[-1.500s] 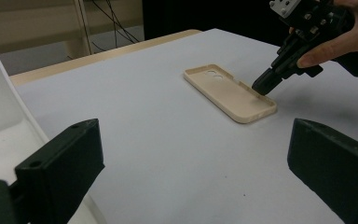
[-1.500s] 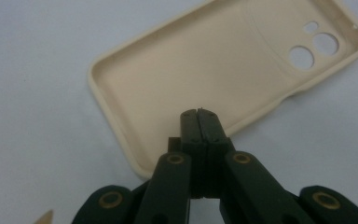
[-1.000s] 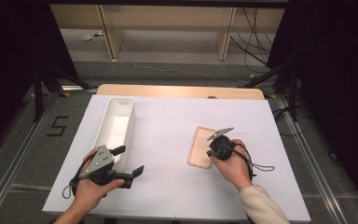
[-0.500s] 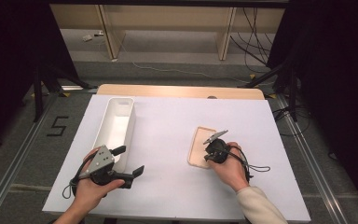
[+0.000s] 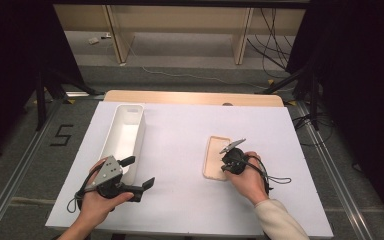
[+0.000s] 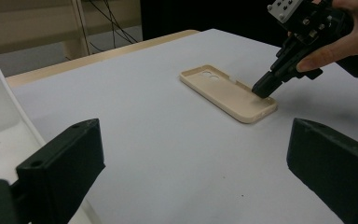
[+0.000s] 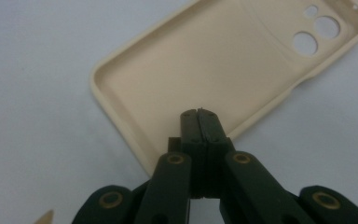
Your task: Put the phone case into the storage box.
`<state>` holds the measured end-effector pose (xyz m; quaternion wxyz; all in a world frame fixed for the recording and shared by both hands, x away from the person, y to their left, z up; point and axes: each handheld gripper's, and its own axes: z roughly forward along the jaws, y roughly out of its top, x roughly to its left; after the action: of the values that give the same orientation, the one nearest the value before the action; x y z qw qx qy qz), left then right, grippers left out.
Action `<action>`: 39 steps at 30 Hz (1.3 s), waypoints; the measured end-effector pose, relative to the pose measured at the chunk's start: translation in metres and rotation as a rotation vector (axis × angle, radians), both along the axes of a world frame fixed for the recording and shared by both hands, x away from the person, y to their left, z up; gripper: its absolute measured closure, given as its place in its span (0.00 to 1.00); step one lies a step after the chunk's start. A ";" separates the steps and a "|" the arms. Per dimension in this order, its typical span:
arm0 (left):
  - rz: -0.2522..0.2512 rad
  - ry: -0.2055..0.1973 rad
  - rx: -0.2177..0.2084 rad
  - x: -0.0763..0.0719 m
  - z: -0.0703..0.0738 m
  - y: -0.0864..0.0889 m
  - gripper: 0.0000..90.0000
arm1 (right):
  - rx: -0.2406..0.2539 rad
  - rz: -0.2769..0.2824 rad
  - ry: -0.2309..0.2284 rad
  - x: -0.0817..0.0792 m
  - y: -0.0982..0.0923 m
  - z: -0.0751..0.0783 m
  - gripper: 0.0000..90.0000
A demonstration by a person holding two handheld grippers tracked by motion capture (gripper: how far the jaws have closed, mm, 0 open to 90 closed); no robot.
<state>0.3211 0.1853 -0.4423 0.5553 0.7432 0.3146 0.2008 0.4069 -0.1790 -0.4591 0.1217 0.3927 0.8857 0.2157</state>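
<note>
Phone case point(image 5: 216, 157) beside white bin point(image 5: 124, 136)

The right hand-held gripper point(image 5: 228, 165) has dropped from above the phone case point(image 5: 216, 157) onto its near end, jaws pressed together.

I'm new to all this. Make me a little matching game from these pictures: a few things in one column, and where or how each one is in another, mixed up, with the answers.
Things:
1. phone case
2. white bin
3. left gripper
4. right gripper

States:
A. jaws wide apart, nothing between them
B. jaws pressed together, tips over the case's near end
C. lying flat, hollow side up, beige
D. long, standing at the table's left side

Pairs: 1-C, 2-D, 3-A, 4-B
</note>
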 end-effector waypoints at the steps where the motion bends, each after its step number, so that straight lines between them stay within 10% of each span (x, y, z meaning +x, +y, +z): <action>1: 0.000 0.000 0.000 0.000 0.000 0.000 0.04 | -0.002 -0.003 0.002 0.000 0.000 0.000 1.00; 27: 0.002 0.004 -0.005 0.000 0.000 -0.001 0.04 | -0.007 -0.017 -0.007 0.002 -0.008 0.001 1.00; 39: 0.001 0.006 -0.001 0.003 0.001 -0.003 0.03 | 0.125 0.053 -0.106 -0.014 -0.021 0.017 0.77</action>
<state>0.3242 0.1824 -0.4417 0.5548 0.7434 0.3166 0.1986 0.3930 -0.1996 -0.4423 0.1380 0.3639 0.8728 0.2944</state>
